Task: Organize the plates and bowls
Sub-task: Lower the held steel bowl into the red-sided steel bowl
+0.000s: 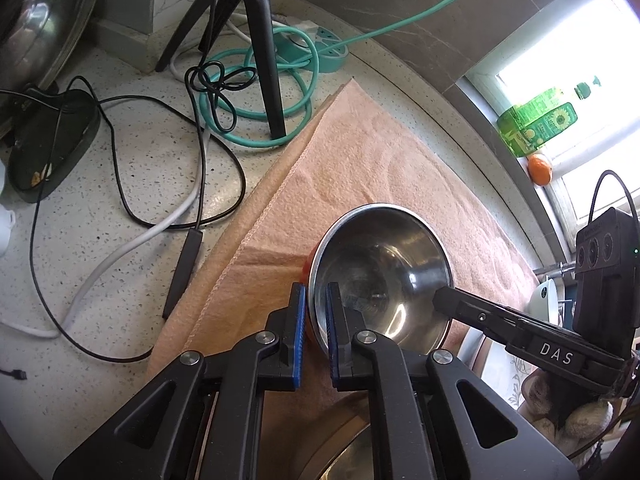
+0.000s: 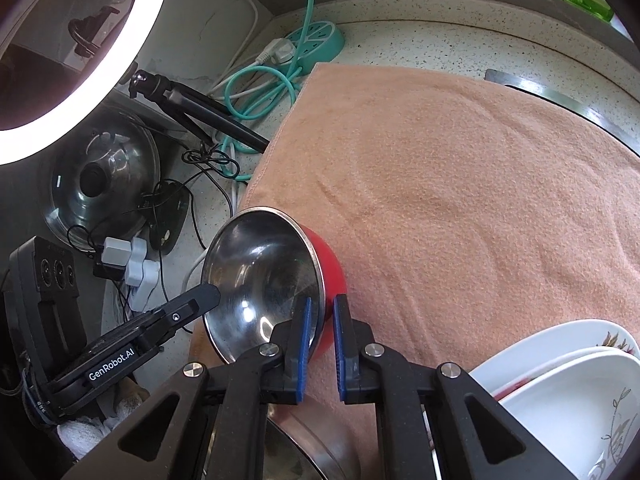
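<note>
Left gripper (image 1: 316, 320) clamped on the rim of the bowl (image 1: 380, 272): one blue pad against the red outer wall, the other inside against the steel. Jaws nearly together, only the thin wall between them. Bowl tilted on edge just ahead of the fingertips, its steel hollow facing right and toward the camera, over the towel (image 1: 360, 152). Seen from the left wrist, right gripper (image 1: 444, 298) reaching in from the right, tip at the opposite rim.

Right gripper (image 2: 320, 320) likewise closed on the bowl (image 2: 260, 264), one pad inside the steel, one on the red outside, with a narrow gap filled by the wall. Bowl right at the fingertips, leaning left, above the near left edge of the towel (image 2: 460, 180). Left gripper (image 2: 208, 294) coming in from the lower left, tip touching the far rim.

White plates (image 2: 560, 392) stacked at the lower right of the right gripper, close beside it, on the towel. Rim of a steel basin (image 2: 300, 448) under the fingers, mostly hidden. Farther left on the counter (image 1: 120, 220), a pot lid (image 2: 100, 192), cables (image 1: 140, 200), a tripod (image 1: 268, 60) and a green power strip (image 2: 316, 40).
</note>
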